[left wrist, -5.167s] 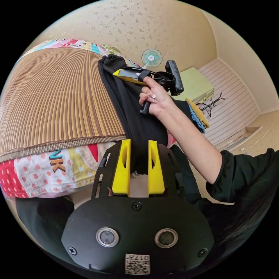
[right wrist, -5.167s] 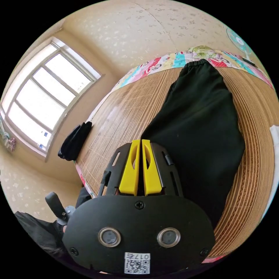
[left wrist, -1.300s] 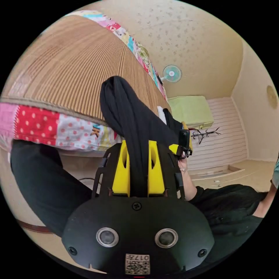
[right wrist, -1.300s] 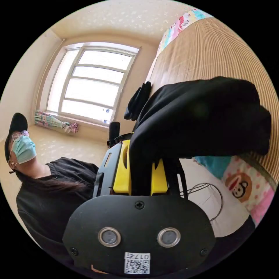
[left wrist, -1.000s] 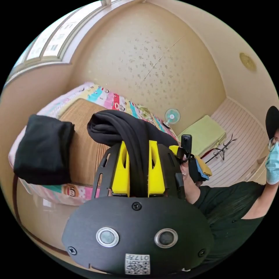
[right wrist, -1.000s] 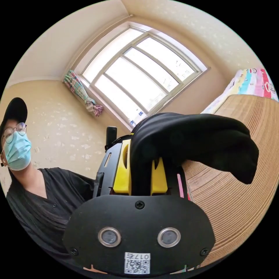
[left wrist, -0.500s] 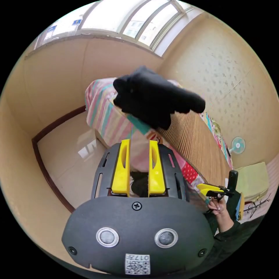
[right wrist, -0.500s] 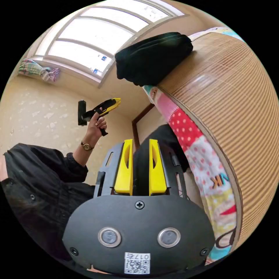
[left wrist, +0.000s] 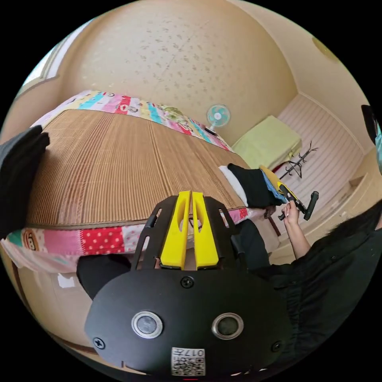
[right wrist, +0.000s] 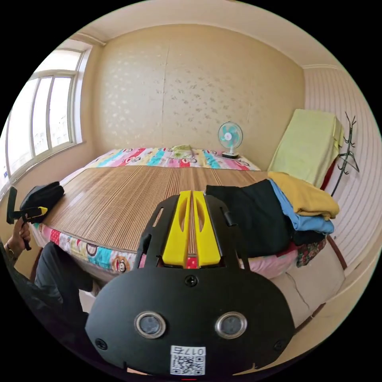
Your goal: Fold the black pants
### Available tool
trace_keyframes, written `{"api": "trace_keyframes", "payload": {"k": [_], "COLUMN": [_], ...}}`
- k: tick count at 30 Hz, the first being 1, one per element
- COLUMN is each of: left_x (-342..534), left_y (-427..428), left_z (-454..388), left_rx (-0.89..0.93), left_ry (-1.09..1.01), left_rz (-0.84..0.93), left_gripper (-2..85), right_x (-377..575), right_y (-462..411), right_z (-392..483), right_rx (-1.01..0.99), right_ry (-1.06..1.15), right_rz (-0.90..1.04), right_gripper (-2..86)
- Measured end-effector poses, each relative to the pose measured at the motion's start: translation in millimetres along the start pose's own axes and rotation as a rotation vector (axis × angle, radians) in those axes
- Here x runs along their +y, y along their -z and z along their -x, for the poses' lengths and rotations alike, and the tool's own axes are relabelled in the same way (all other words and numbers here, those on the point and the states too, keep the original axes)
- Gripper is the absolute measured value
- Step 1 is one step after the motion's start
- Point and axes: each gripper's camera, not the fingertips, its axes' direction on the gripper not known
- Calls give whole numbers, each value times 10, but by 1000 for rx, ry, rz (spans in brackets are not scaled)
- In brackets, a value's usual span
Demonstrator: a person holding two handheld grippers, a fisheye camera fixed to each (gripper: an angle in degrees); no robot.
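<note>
Left tool [left wrist: 190, 195]: jaws together, empty.
Right tool [right wrist: 191, 194]: jaws together, empty.
Black pants [right wrist: 41, 197]: folded, lay at bed's [left wrist: 119, 159] corner by window [right wrist: 47, 115].
Clothes pile [right wrist: 278, 215]: sat on opposite bed edge, well apart from pants.

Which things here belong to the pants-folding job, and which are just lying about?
Job in hand:
- folded black pants at the mat's corner by the window
- left tongs, shut and empty
- right tongs, shut and empty
- woven mat, the folding surface

Lying about:
- clothes pile of black, blue and yellow items
- fan
- coat rack
</note>
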Motion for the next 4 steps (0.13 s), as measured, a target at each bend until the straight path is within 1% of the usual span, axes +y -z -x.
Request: {"api": "trace_keyframes", "payload": {"k": [1, 3, 4], "left_x": [-15, -2, 17], "left_y": [-63, -268, -302], "left_z": [-84, -331, -368], "left_rx": [16, 115, 147], "left_ry": [-9, 32, 49], "left_rz": [9, 29, 28], "left_gripper": [-7, -9, -9], "right_x": [36, 82, 65], "right_y": [4, -60, -71], "right_z": [-100, -555, -664], "right_rx": [31, 125, 151], "right_ry": [-26, -132, -145], "right_rz": [5, 113, 128], "right_gripper": [28, 56, 65]}}
